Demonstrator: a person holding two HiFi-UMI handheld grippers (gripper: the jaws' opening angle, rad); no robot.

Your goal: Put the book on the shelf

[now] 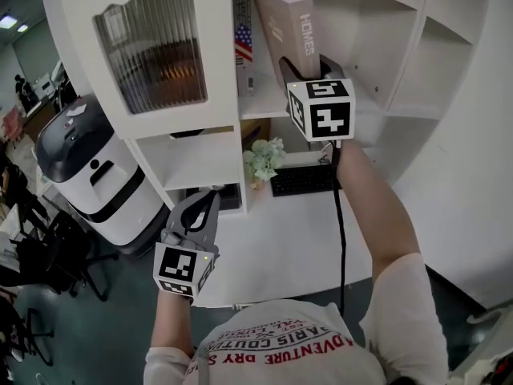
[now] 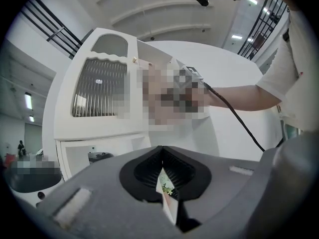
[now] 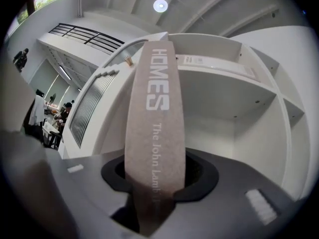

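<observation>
Your shirt (image 1: 280, 347), with its red and dark print, fills the bottom edge of the head view. At far left a white machine with a black lid (image 1: 88, 167) stands on the floor beside the white shelf unit (image 1: 200, 155). Your left gripper (image 1: 215, 195) hangs low in front of the desk (image 1: 272, 247); its jaws are brought together with nothing between them, only a thin slit left in the left gripper view (image 2: 162, 171). Above it is the ribbed glass door (image 1: 152, 46) of the unit. To the right, a small plant (image 1: 263, 157) and a black keyboard (image 1: 303, 180) sit on the desk, and a flag-patterned book (image 1: 243, 45) stands in the open compartment. The book (image 1: 287, 22) marked HOMES is up at that same compartment, tilted, its spine facing you (image 3: 155, 108). Your right gripper (image 1: 309, 64) clamps its lower end, jaws closed on the spine (image 3: 157, 176). Whether it touches the shelf board, you cannot tell.
</observation>
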